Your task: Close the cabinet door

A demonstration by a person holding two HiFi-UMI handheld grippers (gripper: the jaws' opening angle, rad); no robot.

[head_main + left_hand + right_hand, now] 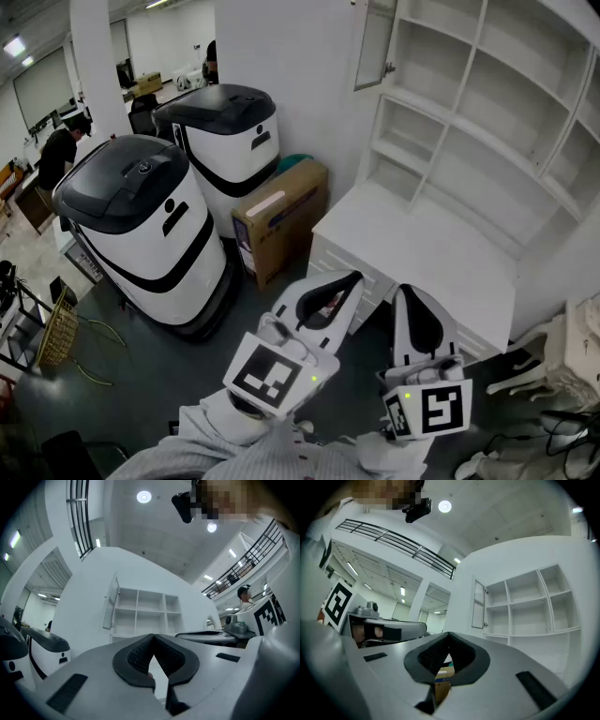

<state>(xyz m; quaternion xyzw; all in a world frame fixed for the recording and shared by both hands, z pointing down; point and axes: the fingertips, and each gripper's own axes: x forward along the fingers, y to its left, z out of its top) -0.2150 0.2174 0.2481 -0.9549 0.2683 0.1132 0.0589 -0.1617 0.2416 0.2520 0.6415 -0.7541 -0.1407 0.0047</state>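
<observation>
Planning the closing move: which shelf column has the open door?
The leftmost column: its door stands swung out at the top; the others show no door.

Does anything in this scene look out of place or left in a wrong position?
Only the cabinet door: it stands open at the upper left corner of the white shelf unit, swung out from the shelves. Nothing looks spilled or damaged.

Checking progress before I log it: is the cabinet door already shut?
No, the cabinet door stands swung open at the left edge of the white shelf unit.
</observation>
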